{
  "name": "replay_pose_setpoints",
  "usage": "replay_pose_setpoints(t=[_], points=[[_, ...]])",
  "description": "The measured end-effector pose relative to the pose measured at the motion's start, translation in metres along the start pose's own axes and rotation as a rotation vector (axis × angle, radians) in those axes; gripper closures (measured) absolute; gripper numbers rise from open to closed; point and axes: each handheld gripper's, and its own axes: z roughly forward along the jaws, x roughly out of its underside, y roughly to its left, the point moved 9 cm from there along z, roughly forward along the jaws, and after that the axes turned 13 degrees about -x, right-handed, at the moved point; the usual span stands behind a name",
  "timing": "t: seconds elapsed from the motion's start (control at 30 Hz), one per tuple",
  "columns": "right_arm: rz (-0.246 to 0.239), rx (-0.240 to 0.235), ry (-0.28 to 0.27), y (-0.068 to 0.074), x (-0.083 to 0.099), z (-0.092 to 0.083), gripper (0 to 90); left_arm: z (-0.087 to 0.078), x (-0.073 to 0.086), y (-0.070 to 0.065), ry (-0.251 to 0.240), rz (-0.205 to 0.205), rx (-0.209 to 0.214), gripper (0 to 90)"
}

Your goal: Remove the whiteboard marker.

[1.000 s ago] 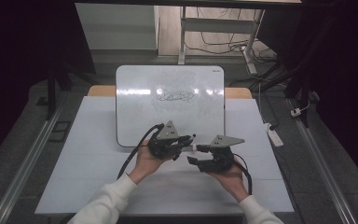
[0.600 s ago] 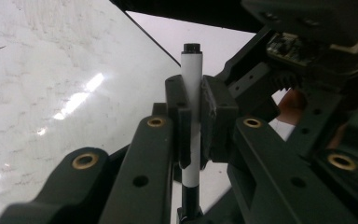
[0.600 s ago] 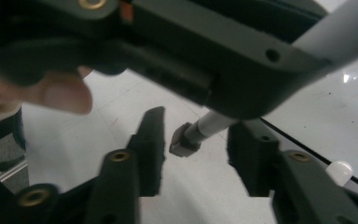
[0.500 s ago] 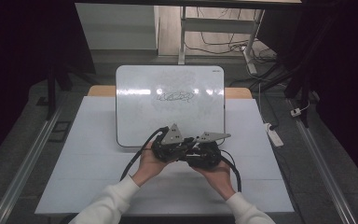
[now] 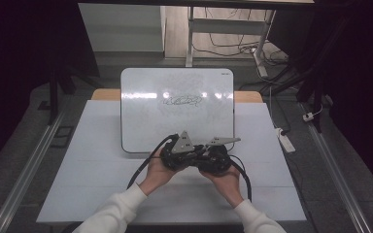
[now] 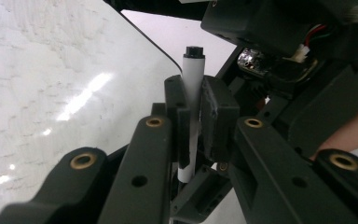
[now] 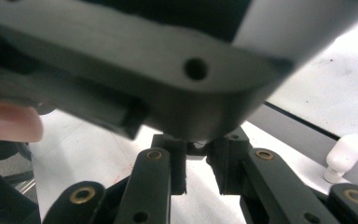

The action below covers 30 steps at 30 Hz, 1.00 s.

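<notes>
On the white table [image 5: 97, 170], just at the near edge of the whiteboard [image 5: 141, 111] with its dark scribble [image 5: 182, 101], the person's left hand [image 5: 156, 171] holds the left gripper [image 5: 183, 154]. In the left gripper view its jaws are clamped narrow on a white marker [image 6: 192, 88], which stands upright between the pads with its black end above them and its lower end showing below; the shiny whiteboard surface lies to the left of it. Just beside it, touching or nearly so in the high view, the right gripper [image 5: 213, 156] sits in the right hand [image 5: 226, 177], facing the left one. Its jaws have just been closing and now stand narrow; in the right gripper view a small dark part [image 7: 196, 147] sits between their tips right under the blurred body of the other gripper, but whether the pads press on it cannot be told. A small white peg [image 7: 342, 156] stands at the board's dark rim on the right.
</notes>
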Motion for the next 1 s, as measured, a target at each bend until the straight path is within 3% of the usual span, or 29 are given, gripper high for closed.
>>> replay_pose_setpoints(t=[0.13, 0.4, 0.47, 0.67, 0.7, 0.77, 0.8, 0.87, 0.9, 1.0], points=[[-0.012, 0.016, -0.007, -0.002, 0.000, -0.001, 77.1, -0.001, -0.002, -0.001, -0.019, -0.027, 0.030, 77.5], [-0.044, 0.049, -0.040, -0.005, -0.004, -0.010, 77.2, -0.013, -0.001, 0.016, -0.038, -0.095, -0.003, 49.6], [-0.053, 0.057, -0.053, -0.007, -0.005, -0.013, 77.2, -0.022, 0.007, 0.028, -0.024, -0.144, -0.011, 46.2], [-0.086, 0.061, -0.090, -0.009, -0.011, -0.023, 77.2, -0.045, 0.041, 0.051, 0.029, -0.199, -0.061, 39.9], [-0.090, 0.059, -0.099, -0.009, -0.012, -0.024, 77.2, -0.045, 0.041, 0.051, 0.029, -0.199, -0.061, 39.4], [-0.099, 0.062, -0.112, -0.009, -0.014, -0.028, 77.2, -0.058, 0.063, 0.058, 0.063, -0.221, -0.090, 38.2], [-0.099, 0.062, -0.112, -0.009, -0.014, -0.028, 77.2, -0.058, 0.063, 0.058, 0.063, -0.221, -0.090, 37.7], [-0.121, 0.070, -0.127, -0.010, -0.018, -0.034, 77.2, -0.070, 0.084, 0.063, 0.089, -0.243, -0.119, 37.0], [-0.122, 0.070, -0.134, -0.010, -0.018, -0.035, 77.2, -0.070, 0.084, 0.063, 0.089, -0.243, -0.119, 36.6], [-0.132, 0.075, -0.146, -0.012, -0.021, -0.040, 77.2, -0.085, 0.109, 0.069, 0.120, -0.267, -0.151, 35.1]])
